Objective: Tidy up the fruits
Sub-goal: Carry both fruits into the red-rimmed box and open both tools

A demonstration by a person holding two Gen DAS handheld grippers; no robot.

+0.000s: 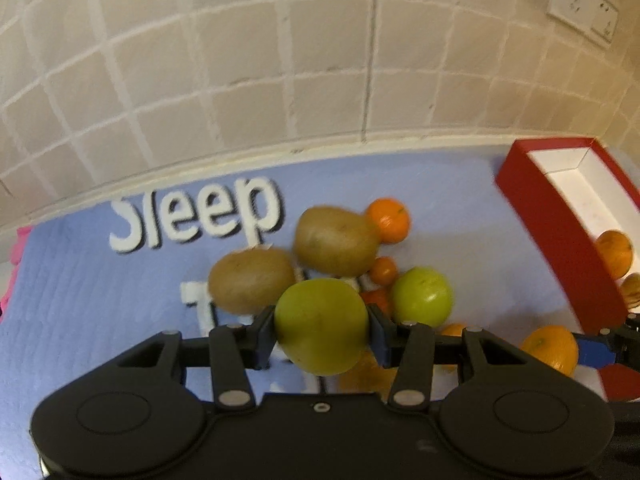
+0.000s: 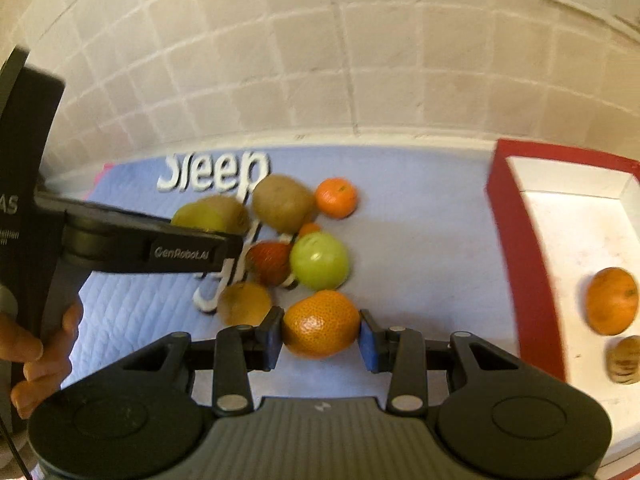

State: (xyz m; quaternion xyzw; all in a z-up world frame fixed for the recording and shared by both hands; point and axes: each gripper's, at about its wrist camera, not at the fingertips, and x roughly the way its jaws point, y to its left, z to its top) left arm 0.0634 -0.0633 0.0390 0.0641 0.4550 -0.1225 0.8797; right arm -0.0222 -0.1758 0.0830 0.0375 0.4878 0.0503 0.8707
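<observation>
My left gripper [image 1: 321, 330] is shut on a yellow-green apple [image 1: 320, 326], held above the blue mat; the same apple shows in the right wrist view [image 2: 196, 218]. My right gripper [image 2: 321, 336] is shut on an orange [image 2: 322, 324]. On the mat lie two kiwis [image 1: 334, 240] [image 1: 250, 274], a green apple [image 1: 422, 296], small oranges [image 1: 388, 220], a red fruit [image 2: 270, 262] and another kiwi [image 2: 245, 304]. The red box with a white inside [image 2: 524, 264] at the right holds an orange [image 2: 612, 300] and a brown fruit [image 2: 624, 360].
A blue quilted mat [image 1: 100, 300] with white "Sleep" lettering covers the counter. A tiled wall [image 1: 280, 60] stands behind, with a socket plate [image 1: 584, 4] at the upper right. The person's hand [image 2: 36, 352] holds the left gripper handle.
</observation>
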